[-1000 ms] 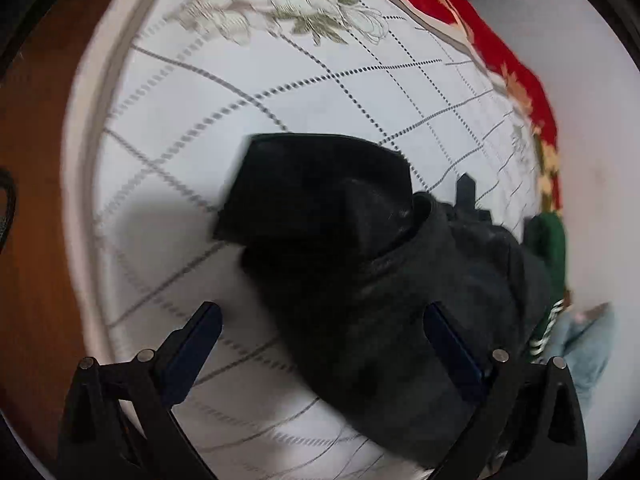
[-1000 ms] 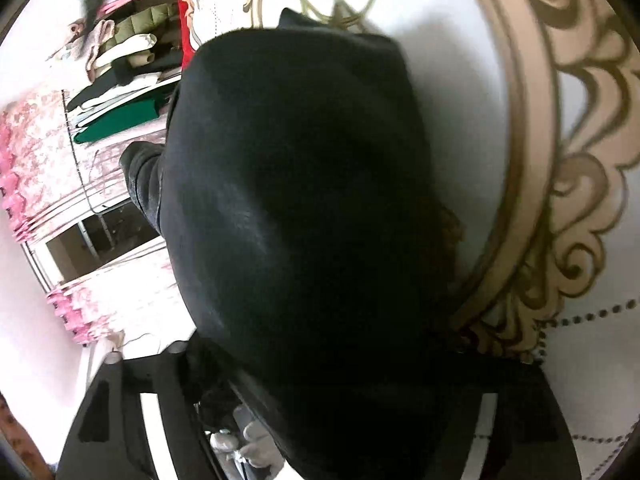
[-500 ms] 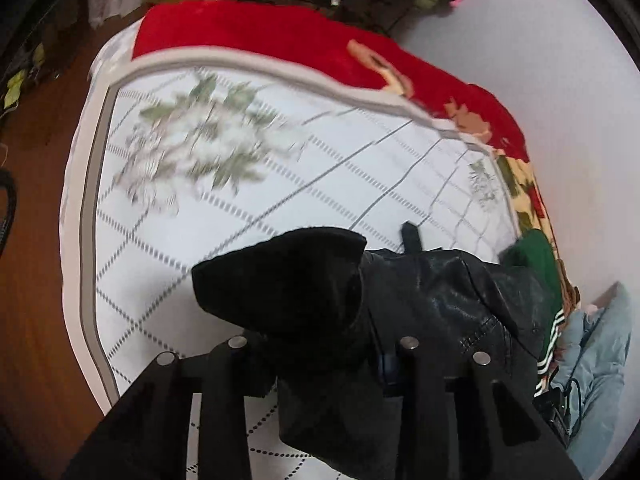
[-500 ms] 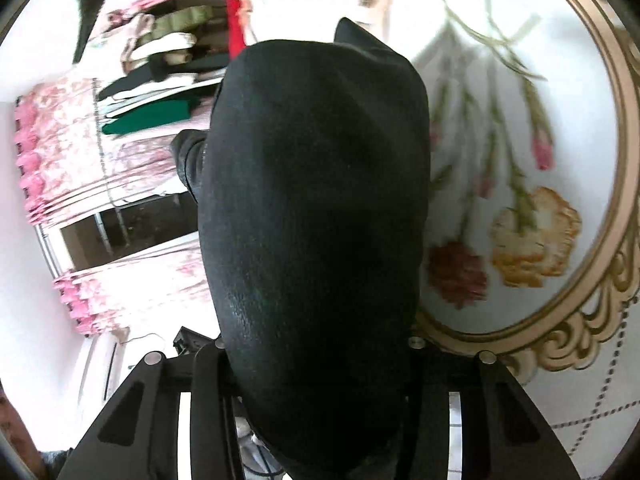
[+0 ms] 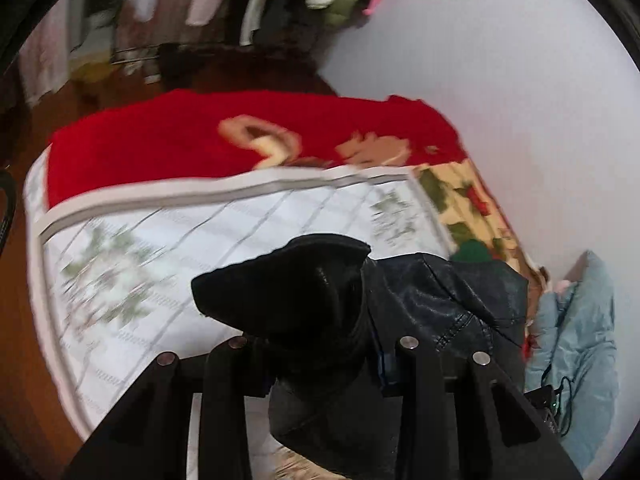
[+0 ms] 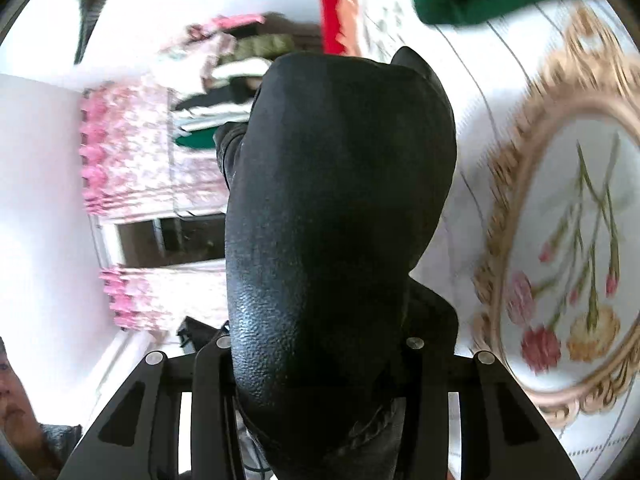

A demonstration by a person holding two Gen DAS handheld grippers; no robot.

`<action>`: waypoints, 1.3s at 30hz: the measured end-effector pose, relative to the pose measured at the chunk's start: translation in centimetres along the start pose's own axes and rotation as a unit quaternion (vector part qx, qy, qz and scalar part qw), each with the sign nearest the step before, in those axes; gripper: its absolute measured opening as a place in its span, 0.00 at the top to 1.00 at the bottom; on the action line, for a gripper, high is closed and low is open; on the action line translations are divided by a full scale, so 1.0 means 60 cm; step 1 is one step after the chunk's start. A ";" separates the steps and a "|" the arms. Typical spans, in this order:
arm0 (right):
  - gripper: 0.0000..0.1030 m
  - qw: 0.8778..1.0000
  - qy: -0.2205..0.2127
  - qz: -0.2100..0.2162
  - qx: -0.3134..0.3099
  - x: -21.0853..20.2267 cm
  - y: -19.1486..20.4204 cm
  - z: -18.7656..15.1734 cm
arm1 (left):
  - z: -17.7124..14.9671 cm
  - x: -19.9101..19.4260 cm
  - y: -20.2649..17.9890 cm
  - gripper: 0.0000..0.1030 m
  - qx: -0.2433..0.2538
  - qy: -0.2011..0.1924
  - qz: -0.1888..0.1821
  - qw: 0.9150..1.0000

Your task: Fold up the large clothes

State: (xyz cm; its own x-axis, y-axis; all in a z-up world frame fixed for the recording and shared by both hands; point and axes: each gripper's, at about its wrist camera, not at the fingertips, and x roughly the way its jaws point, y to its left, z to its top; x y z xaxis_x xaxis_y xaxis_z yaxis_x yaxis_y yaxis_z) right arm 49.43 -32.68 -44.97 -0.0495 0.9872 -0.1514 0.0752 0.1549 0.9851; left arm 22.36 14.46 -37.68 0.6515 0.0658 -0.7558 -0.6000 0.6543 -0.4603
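Note:
A black leather jacket (image 5: 432,312) is lifted above a white quilted bedspread (image 5: 168,264). My left gripper (image 5: 320,348) is shut on a bunched fold of the jacket, which sticks out past the fingers. My right gripper (image 6: 320,344) is shut on another part of the black jacket (image 6: 336,200), whose grained leather fills the middle of the right wrist view and hides most of what lies beyond. The fingertips of both grippers are hidden by the leather.
A red blanket (image 5: 200,140) lies at the far end of the bed. A green garment (image 5: 472,250) and a light blue garment (image 5: 576,360) lie to the right by the wall. Hanging clothes (image 5: 280,0) line the back. The bedspread shows a gold floral medallion (image 6: 560,280).
My left gripper has shut on the jacket and lifted it, so the view now reaches the far end of the bed and the clothes rack. My right gripper has moved across the bedspread with the jacket.

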 end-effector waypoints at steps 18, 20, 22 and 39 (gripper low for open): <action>0.57 0.987 -0.125 0.016 -0.102 -0.278 0.105 0.374 | 0.094 0.287 -0.452 0.70 0.091 -0.011 -0.155 0.984; 0.57 0.987 -0.131 0.002 -0.090 -0.297 0.065 0.416 | 0.075 0.348 -0.464 0.70 0.094 0.009 -0.148 0.985; 0.57 0.989 -0.134 -0.010 -0.064 -0.321 0.006 0.443 | 0.049 0.418 -0.463 0.70 0.095 0.040 -0.125 0.987; 0.00 0.924 -0.143 -0.355 -0.024 -0.321 -0.036 0.433 | -0.005 0.507 -0.477 0.12 0.224 0.089 -0.002 0.971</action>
State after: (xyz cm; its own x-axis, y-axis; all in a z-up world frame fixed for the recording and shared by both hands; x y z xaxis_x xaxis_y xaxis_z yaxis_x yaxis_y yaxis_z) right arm 76.10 -51.03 -46.29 0.1958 0.6078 -0.7695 0.0806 0.7721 0.6304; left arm 59.21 -2.48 -47.64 0.5385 -0.0426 -0.8415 -0.3099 0.9187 -0.2449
